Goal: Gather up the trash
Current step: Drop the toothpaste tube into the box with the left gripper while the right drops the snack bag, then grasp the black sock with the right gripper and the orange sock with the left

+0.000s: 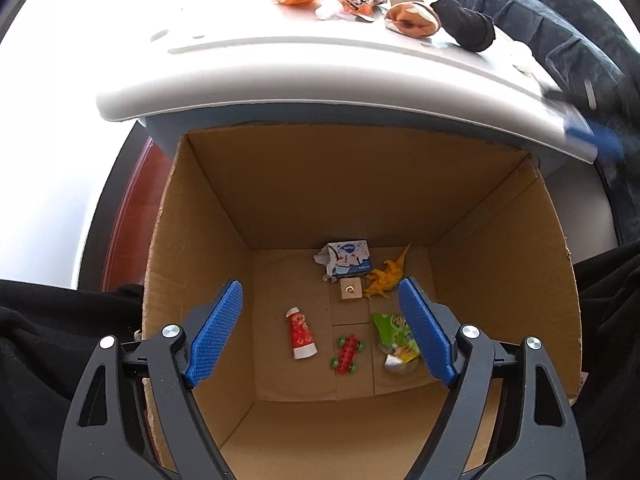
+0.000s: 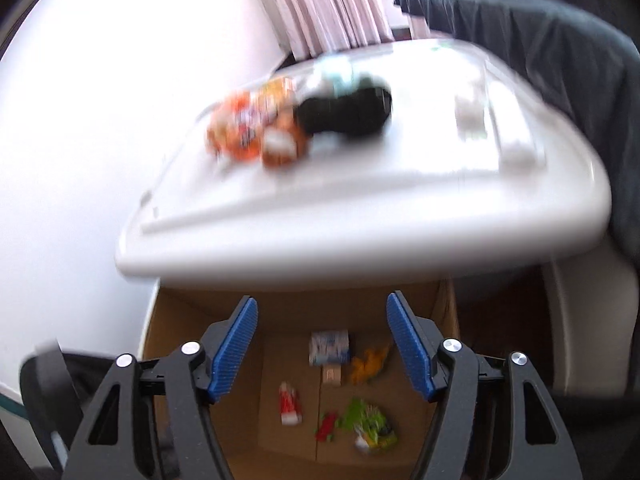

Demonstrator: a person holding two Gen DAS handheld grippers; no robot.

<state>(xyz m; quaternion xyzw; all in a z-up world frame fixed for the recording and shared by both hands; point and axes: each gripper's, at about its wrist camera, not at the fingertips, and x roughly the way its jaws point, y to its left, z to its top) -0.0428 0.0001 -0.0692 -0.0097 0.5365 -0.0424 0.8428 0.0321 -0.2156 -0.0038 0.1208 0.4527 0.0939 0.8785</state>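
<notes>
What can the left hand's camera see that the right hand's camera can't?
Only the left wrist view shows the whole cardboard box, its near wall too, and the other tool's blurred blue tip at the right edge. Only the right wrist view shows the pink striped curtain behind the white table. Both show the red tube, milk carton, yellow toy dinosaur, green wrapper and open, empty jaws.

We hold the left gripper (image 1: 320,328) and right gripper (image 2: 322,350) angled downward, jaws apart, nothing between them.
</notes>
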